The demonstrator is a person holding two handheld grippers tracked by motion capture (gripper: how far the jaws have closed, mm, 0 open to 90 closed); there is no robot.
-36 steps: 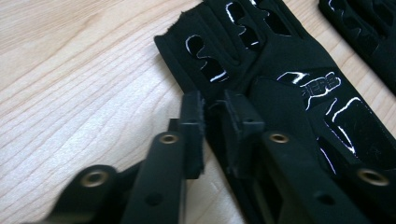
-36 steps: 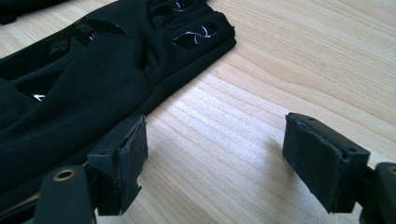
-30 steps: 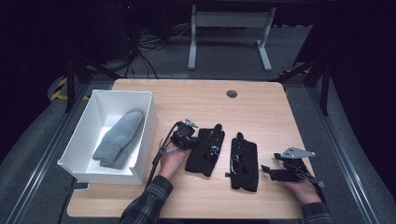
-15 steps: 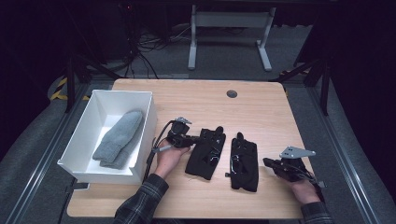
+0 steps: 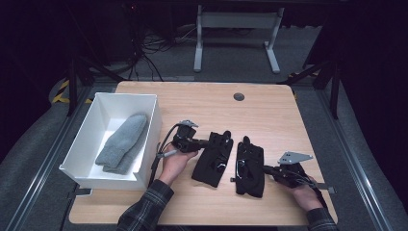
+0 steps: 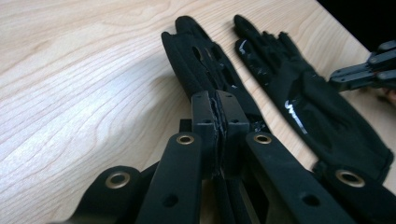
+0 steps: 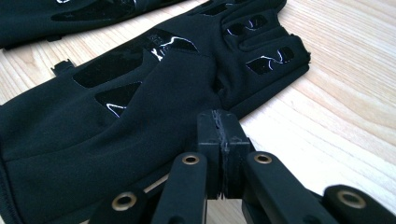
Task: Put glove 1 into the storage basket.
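Note:
Two black gloves lie side by side on the wooden table [image 5: 269,115]. My left gripper [image 5: 208,143] comes in from the left and is shut on the near edge of the left glove [image 5: 213,161]. In the left gripper view the closed jaws [image 6: 217,105] sit on that glove [image 6: 201,60], with the right glove [image 6: 303,93] beyond. My right gripper [image 5: 267,169] reaches in from the right and is shut on the edge of the right glove [image 5: 250,166]. In the right gripper view its jaws [image 7: 221,126] pinch puckered fabric of this glove [image 7: 140,102].
A white box [image 5: 150,134] stands at the table's left with a grey knitted mitten [image 5: 122,144] inside. A round cable hole [image 5: 238,96] is near the far edge. Bare wood lies behind the gloves. The table's front edge is close to both hands.
The right gripper has slid a little left onto the right glove's edge, and its jaws have come together. The left hand shifted only slightly.

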